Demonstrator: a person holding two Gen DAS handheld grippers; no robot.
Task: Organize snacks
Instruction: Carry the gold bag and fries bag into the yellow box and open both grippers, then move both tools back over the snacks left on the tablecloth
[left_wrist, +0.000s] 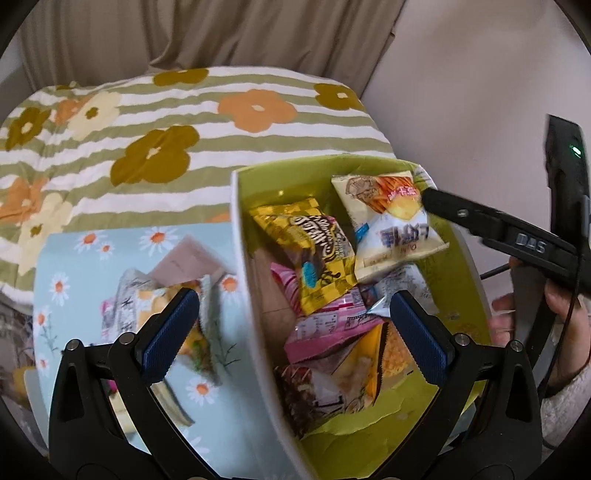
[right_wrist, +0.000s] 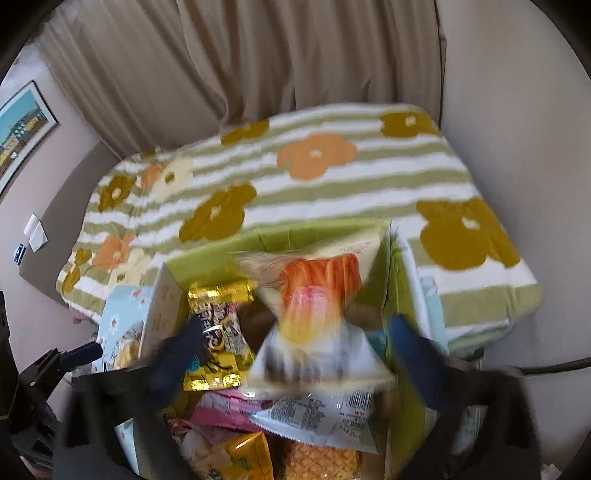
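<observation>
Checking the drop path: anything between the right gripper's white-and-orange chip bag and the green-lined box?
Nothing visible. The white-and-orange chip bag sits over the open green-lined box, right gripper just above it. Only other packets lie beneath, such as the yellow snack packet.

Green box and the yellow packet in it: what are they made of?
Green box: looks like paper-covered cardboard, matte; its lining is torn and shows brown board. Yellow packet: glossy plastic or foil film, crinkled, with shiny glints.
</observation>
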